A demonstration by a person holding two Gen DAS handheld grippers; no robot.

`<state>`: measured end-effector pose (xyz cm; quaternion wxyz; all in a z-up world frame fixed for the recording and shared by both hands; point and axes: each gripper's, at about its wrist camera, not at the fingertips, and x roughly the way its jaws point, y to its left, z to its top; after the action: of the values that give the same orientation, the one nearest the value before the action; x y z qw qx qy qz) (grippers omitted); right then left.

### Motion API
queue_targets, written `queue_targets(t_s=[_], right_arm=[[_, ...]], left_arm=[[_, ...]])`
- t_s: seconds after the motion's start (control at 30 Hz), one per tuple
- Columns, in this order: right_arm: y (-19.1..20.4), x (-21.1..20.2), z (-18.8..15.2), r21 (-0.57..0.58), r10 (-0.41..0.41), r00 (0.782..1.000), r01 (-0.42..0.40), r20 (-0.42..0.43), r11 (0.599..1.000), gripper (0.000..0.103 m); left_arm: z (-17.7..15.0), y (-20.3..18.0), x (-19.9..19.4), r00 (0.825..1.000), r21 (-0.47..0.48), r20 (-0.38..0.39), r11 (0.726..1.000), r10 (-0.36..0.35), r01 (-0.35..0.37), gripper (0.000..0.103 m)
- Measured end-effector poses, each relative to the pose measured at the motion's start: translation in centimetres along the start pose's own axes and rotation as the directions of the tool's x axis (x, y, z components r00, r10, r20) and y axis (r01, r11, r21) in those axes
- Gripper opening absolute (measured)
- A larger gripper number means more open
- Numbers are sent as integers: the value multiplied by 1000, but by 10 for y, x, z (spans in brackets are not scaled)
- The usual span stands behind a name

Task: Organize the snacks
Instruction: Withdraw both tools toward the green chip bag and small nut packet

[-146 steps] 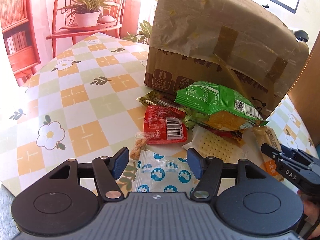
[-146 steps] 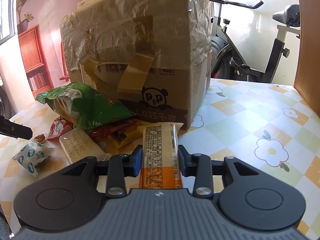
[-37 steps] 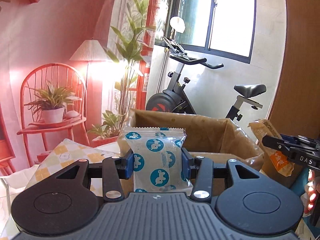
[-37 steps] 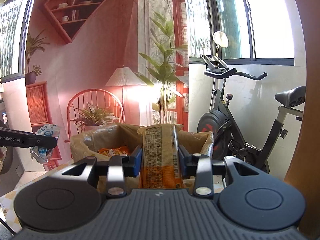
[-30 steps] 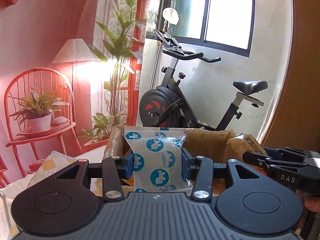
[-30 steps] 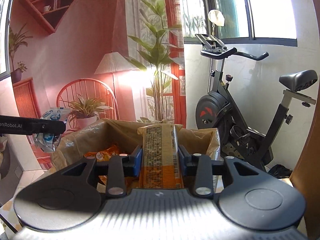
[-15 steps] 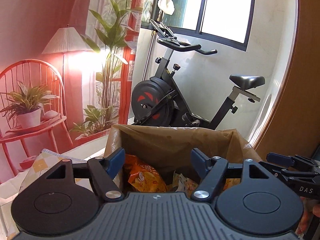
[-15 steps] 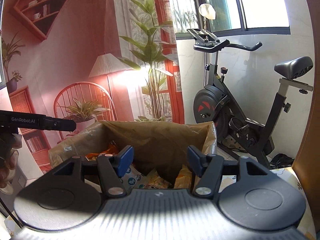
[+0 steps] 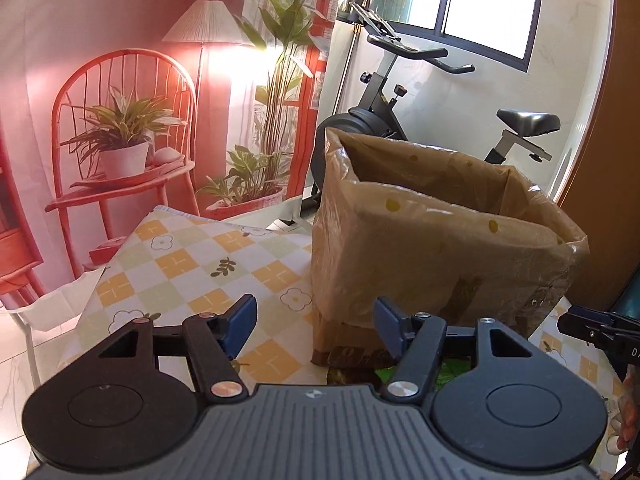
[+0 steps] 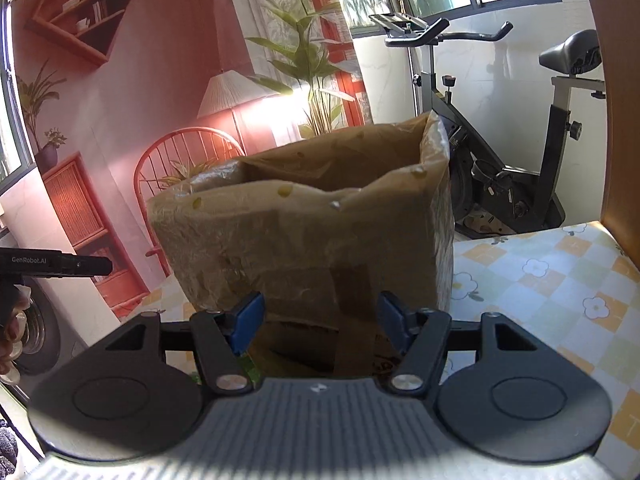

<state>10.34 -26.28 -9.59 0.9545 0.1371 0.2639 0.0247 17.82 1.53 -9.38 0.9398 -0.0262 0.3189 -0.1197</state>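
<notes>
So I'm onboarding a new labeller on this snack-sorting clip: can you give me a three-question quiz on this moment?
1. True or false: a snack sits between the left gripper's fingers.
2. What lines the cardboard box?
A. a clear plastic bag
B. a towel
C. newspaper
3. Fill in: behind the box stands an exercise ____.

Key:
1. False. Nothing is between the fingers, though the jaws are closing. The right gripper is open and empty too.
2. A. The bag is folded over the rim.
3. bike
</notes>
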Motion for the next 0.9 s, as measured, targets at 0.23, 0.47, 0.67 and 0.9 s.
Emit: queue_targets(t_s=[0.23, 0.47, 0.67, 0.9], right_arm=[[19, 31, -32, 9, 48, 991, -47, -121, 999, 66], [29, 41, -43, 41, 50, 988, -45, -146, 998, 77], [21, 63, -49, 185, 70, 978, -33, -197, 982, 85], [19, 102, -40, 272, 93, 967, -26, -238, 962, 91]], left_arm=[[-45, 11, 15, 998, -58, -61, 998, 10, -14, 64], [-70, 12, 27, 994, -77, -111, 997, -7, -2, 61], [-84, 10, 29, 992, -66, -126, 998, -21, 12, 61], [-86, 10, 29, 992, -68, -123, 998, -2, -7, 60]])
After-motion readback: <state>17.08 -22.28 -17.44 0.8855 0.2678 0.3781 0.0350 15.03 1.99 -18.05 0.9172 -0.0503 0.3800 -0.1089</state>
